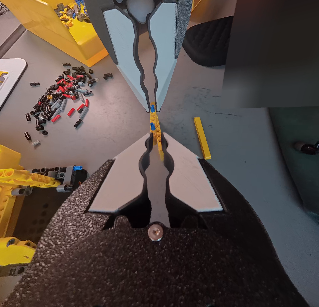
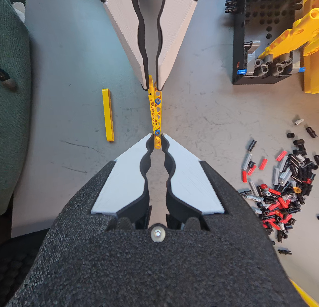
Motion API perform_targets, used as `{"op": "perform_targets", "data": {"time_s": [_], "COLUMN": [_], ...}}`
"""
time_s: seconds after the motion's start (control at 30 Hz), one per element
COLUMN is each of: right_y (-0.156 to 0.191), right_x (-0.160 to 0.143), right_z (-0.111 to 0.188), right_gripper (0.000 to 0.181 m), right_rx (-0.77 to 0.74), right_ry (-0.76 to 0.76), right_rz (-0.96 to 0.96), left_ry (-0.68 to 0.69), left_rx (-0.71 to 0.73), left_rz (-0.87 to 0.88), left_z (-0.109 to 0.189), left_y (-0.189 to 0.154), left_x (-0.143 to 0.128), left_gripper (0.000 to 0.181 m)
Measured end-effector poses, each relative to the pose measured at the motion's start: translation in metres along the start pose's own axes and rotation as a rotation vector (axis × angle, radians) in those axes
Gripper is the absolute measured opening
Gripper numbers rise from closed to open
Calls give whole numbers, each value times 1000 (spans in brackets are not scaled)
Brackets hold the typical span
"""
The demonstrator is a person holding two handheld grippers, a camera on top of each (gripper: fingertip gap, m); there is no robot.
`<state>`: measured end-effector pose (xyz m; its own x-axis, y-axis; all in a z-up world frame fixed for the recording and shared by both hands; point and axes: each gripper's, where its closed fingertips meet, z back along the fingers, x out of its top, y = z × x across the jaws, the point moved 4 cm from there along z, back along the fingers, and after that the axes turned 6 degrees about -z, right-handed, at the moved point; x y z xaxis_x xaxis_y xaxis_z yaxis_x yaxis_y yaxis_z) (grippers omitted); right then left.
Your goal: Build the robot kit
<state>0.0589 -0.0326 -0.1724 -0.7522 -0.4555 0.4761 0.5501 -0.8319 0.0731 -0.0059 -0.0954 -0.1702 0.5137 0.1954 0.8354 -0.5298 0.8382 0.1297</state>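
A yellow perforated beam piece (image 1: 156, 126) with two blue pins is held in the air between both grippers, above the grey table. My left gripper (image 1: 157, 134) is shut on its near end. My right gripper (image 1: 152, 111) comes in from the top of the left wrist view and is shut on the far end. In the right wrist view the same yellow beam piece (image 2: 156, 115) runs from my right gripper (image 2: 157, 134) up to the left gripper (image 2: 151, 89). It looks like two thin beams side by side.
A loose yellow bar (image 1: 202, 137) lies flat on the table beside the grippers (image 2: 107, 115). A pile of black, red and grey pins (image 1: 60, 98) lies nearby. A black-and-yellow brick model (image 2: 269, 38) and a yellow bin (image 1: 57, 24) stand close by. A teal chair (image 2: 12, 109) borders the table. About 7 cm separates my left fingertips from the loose yellow bar (image 1: 202, 137). Look for it in the right wrist view (image 2: 107, 111) too.
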Motion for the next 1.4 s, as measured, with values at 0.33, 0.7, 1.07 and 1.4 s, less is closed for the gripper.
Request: {"op": "perform_targets", "data": {"time_s": [0.33, 0.7, 1.07, 1.4], "right_y": [1, 0, 3, 5], "right_x": [-1, 0, -1, 1], "right_z": [-2, -3, -4, -4], "right_gripper": [7, 7, 7, 7], "right_rx": [16, 18, 19, 16], "right_ry": [11, 22, 40, 46], "right_rz": [1, 9, 28, 38], "left_ry": [10, 48, 100, 88], "left_rx": [-3, -23, 16, 37], "left_rz": [-5, 2, -77, -66], "left_z": [-2, -4, -6, -6], "left_y": [-2, -4, -5, -1], "left_x": [-1, -6, -10, -9], "left_gripper": [2, 26, 9, 7]}}
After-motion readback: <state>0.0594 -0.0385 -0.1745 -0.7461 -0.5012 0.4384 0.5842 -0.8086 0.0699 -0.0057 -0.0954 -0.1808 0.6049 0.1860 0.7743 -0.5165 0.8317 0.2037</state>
